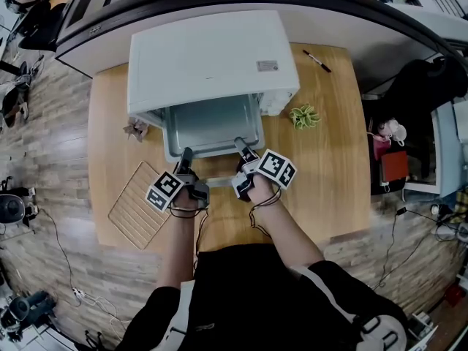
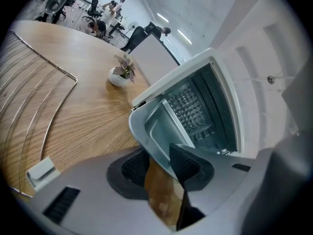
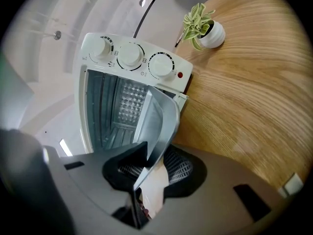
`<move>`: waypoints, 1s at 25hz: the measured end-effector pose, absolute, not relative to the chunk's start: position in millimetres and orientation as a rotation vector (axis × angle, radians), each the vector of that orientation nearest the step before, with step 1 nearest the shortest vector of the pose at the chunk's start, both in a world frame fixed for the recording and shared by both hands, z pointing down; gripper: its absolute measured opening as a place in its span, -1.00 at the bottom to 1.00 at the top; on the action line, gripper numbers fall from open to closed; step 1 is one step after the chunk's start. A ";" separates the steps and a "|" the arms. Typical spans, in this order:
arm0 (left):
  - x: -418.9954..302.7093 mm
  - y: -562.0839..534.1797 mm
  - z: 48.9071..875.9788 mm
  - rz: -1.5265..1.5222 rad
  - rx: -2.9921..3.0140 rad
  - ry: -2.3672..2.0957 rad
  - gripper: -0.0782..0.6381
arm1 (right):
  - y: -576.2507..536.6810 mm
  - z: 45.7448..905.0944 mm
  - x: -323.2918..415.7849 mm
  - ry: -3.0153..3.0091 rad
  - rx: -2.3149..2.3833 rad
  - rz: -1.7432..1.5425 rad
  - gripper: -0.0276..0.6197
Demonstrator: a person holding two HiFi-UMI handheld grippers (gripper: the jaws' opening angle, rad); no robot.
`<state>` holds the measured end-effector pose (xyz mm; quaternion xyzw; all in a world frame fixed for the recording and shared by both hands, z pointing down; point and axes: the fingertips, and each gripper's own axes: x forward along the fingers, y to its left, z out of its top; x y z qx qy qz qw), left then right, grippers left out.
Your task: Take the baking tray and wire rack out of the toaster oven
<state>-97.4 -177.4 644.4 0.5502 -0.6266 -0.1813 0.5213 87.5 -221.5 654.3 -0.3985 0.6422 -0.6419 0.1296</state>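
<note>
- I am clamping the left gripper (image 1: 185, 156) and the right gripper (image 1: 240, 147) on the front rim of the baking tray (image 1: 212, 126).
- The tray is sticking out of the toaster oven (image 1: 208, 57).
- The wire rack (image 1: 139, 205) is lying on the table (image 1: 329, 167).

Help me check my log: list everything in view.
boxy white toaster oven: one, white, back of the table.
grey metal baking tray: one, grey, partly out of the oven's front.
silver wire rack: one, silver, flat on the table, left of the grippers.
green-leaved plant in a white pot: one, right of the oven.
reddish-leaved plant in a white pot: one, left of the oven.
black pen: one, black, table's far right.
light wooden table: one, tan, under everything.
left gripper: one, grey, shut on the tray's near rim.
right gripper: one, grey, shut on the same rim.
</note>
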 end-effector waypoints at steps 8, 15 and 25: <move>-93.6 -159.2 639.3 -0.390 1.334 -1.504 -0.39 | -203.8 648.5 90.2 1.893 -1.165 -1.860 -0.56; -86.5 -139.8 642.7 -0.391 1.315 -1.487 -0.39 | -187.9 646.8 96.3 1.921 -1.167 -1.850 -0.56; -78.3 -117.2 635.5 -0.406 1.318 -1.472 -0.39 | -167.3 639.3 103.0 1.984 -1.148 -1.811 -0.54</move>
